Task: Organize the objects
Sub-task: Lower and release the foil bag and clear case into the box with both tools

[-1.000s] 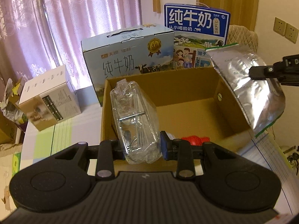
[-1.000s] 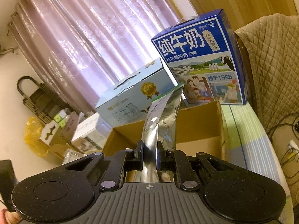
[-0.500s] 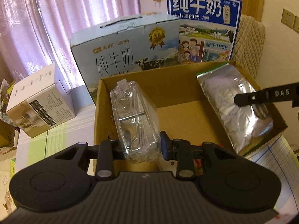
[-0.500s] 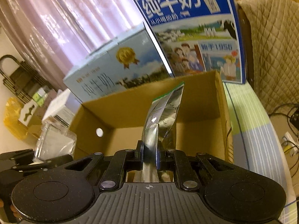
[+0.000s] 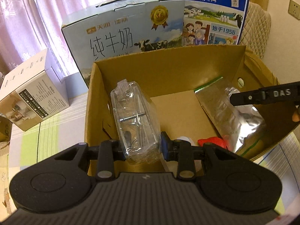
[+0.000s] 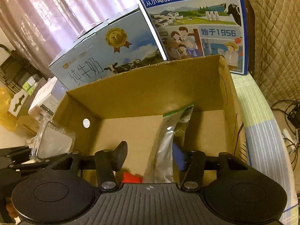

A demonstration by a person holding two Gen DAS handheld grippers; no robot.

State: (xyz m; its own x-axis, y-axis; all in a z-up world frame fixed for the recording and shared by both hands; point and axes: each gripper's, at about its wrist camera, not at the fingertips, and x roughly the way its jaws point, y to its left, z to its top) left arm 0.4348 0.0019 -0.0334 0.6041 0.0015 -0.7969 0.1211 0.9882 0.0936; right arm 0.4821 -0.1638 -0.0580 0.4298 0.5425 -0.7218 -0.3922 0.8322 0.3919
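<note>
An open cardboard box [image 5: 168, 71] lies right below both grippers. My left gripper [image 5: 142, 147] is shut on a clear plastic package [image 5: 135, 116], which hangs over the box's left half. A silver foil pouch [image 5: 234, 116] rests inside against the right wall. My right gripper [image 6: 150, 156] is opening. The pouch [image 6: 165, 146] still stands between its jaws, close to the blue right pad, with a wide gap to the left finger [image 6: 120, 155]. One right-gripper finger [image 5: 266, 95] reaches over the pouch. A red object [image 5: 211, 141] lies on the box floor near the front.
Behind the cardboard box stand a light blue milk carton [image 5: 121, 31] and a dark blue milk carton [image 5: 211, 9]. A white box [image 5: 31, 93] sits on the striped tablecloth at the left. A quilted chair back [image 6: 277, 37] and floor cables [image 6: 288, 116] are on the right.
Both grippers have sunk toward the box. The foil pouch went from above the right wall down into the box, and the right jaws have parted from it. The left grip is unchanged.
</note>
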